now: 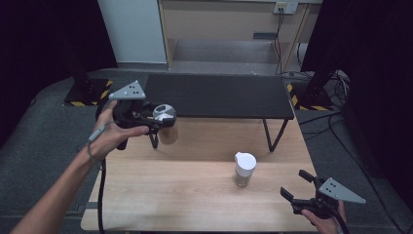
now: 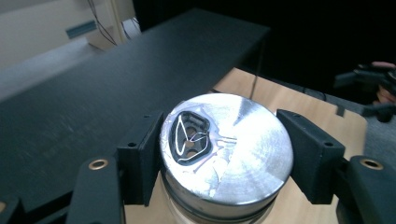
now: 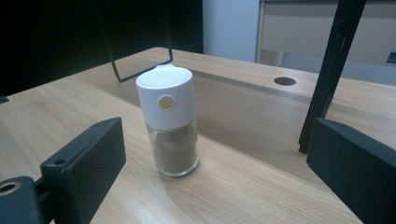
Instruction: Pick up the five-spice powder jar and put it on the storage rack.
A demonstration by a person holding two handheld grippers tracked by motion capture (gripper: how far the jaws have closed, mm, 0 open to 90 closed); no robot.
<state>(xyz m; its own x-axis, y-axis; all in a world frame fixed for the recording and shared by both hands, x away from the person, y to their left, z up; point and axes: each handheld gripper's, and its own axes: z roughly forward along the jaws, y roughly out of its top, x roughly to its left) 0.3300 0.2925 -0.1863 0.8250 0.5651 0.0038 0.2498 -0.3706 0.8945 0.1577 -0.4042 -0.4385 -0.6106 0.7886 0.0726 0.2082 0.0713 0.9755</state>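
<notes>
At the left, above the tabletop's (image 1: 146,195) far-left corner, the left tongs (image 1: 164,118) are clamped on a jar with a silver metal lid (image 2: 227,149), holding it in the air just in front of the black raised shelf (image 1: 219,95). The left gripper view has the pads pressing the lid's rim from both sides, with the glass body hanging below. The grip sits high, on smooth metal, so the jar could slip or twist out if the hand tilts or jerks. It could also knock the shelf's front edge if carried forward too low.

Toward the right, a second jar with a white cap (image 1: 244,168) stands upright on the wood, right of centre and well apart from the held one.

At the near-right corner, the right tongs (image 1: 298,185) stand apart, holding nothing and aimed at the white-capped jar from a short way off. That jar is tall and narrow, so a jaw brushing it on one side could tip it.
</notes>
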